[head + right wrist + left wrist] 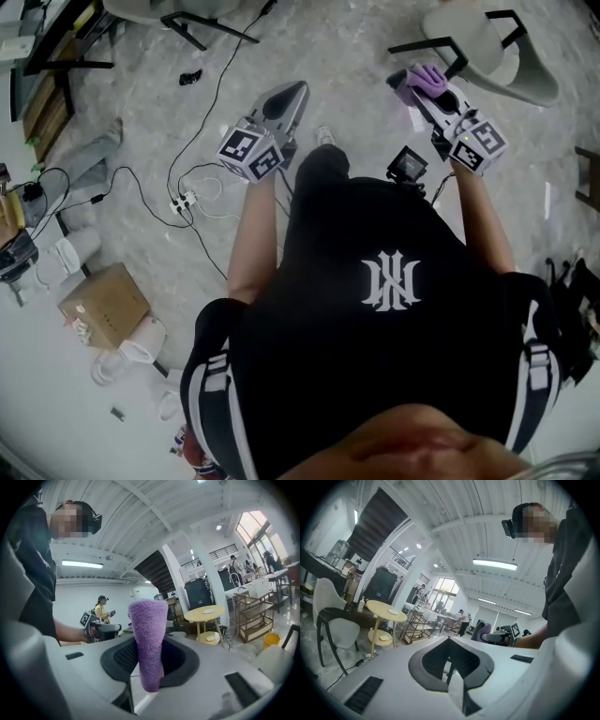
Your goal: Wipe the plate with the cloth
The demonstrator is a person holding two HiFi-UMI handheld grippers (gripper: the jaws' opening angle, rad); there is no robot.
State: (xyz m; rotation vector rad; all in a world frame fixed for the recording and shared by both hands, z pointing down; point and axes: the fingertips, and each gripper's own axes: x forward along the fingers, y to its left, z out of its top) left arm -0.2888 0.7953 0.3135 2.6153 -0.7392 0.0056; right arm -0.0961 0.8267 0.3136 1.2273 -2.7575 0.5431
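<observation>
My right gripper (419, 82) is held out over the floor, shut on a folded purple cloth (427, 77). In the right gripper view the cloth (149, 639) stands up between the jaws. My left gripper (292, 97) is beside it, shut with nothing in it; its dark pads (461, 660) meet. A yellow round table (204, 615) stands ahead with a small white plate-like thing (207, 611) on top. The left gripper view shows the same table (384, 607) and white thing (394, 612).
A white chair (335, 620) stands at the left and another (487, 47) ahead on the right. Cables and a power strip (185, 199) lie on the marble floor beside a cardboard box (103, 305). A metal shelf cart (255, 613), a yellow bucket (271, 640) and other people are farther off.
</observation>
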